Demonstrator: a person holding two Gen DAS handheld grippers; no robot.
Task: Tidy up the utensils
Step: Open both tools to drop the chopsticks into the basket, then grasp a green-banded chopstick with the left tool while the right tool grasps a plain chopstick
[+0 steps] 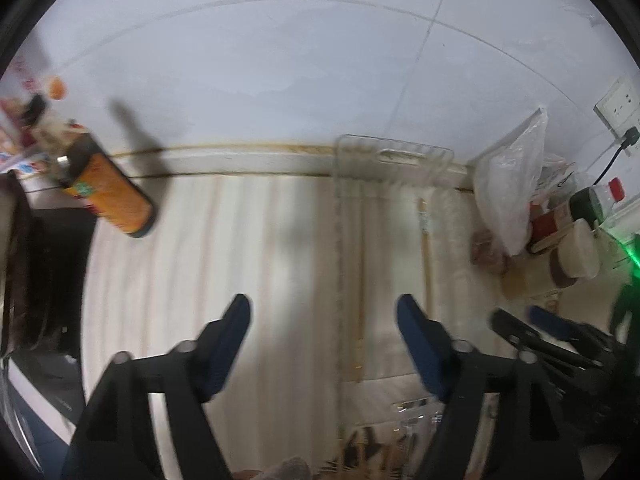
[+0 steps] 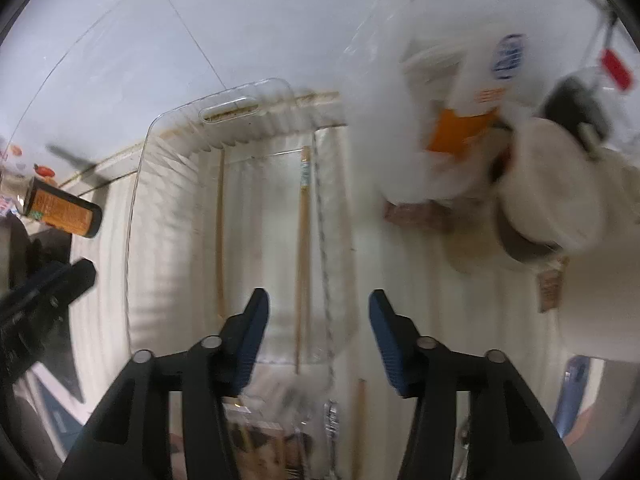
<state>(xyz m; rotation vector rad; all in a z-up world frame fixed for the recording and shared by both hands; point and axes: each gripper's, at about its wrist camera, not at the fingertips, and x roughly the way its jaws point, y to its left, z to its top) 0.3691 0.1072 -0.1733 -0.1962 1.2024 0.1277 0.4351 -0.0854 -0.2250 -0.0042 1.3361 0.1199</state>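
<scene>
A pale ribbed counter [image 1: 248,248] was backed by white wall tiles [image 1: 280,72]. Two chopsticks [image 2: 302,248] lay in one clear tray [image 2: 168,168]. Both the left gripper [image 1: 324,312] and right gripper [image 2: 318,304] were held wide apart, empty.

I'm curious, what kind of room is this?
Probably a kitchen counter: chopsticks lie in a clear tray, an orange bottle stands by the tiled wall, and food packets are piled alongside.

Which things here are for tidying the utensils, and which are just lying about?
For the job:
clear tray
chopsticks

Lying about:
orange bottle
plastic bag
wall socket
</scene>
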